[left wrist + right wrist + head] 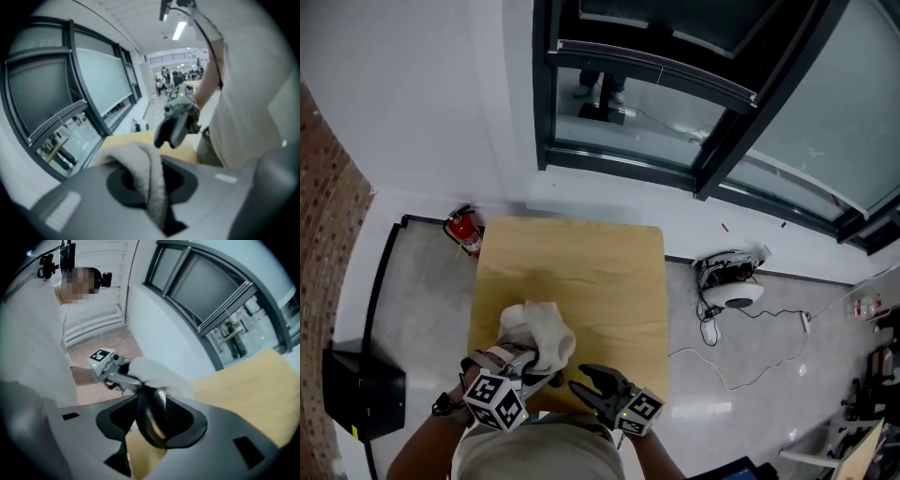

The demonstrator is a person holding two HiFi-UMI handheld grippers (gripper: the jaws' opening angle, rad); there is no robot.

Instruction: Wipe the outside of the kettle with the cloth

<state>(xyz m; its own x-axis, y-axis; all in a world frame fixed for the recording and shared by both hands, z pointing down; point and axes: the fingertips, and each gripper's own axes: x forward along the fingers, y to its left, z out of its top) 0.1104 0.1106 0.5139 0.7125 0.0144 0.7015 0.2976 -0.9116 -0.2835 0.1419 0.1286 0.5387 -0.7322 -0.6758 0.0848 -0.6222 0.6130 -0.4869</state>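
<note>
We read upper half of table (581, 267) bare, free to pass. Its lower left blocked by bunched cloth (539, 336). Off upper-left corner: fire extinguisher (464, 232), wall (412, 103) behind.

Wooden table (581, 272) on grey floor (422, 291), white cloth (539, 333) at near edge

Cloth (546, 336) is seen as off-white, soft fabric with a fuzzy, matt pile. Kettle (152, 420) is shown as dark, glossy metal with bright reflections. Table (581, 272) is noted as pale wood, smooth and matt. Floor (787, 394) is grey and polished, with sheen. Wall (328, 216) is rough reddish brick. Window frames (759, 103) are dark, smooth metal.
</note>
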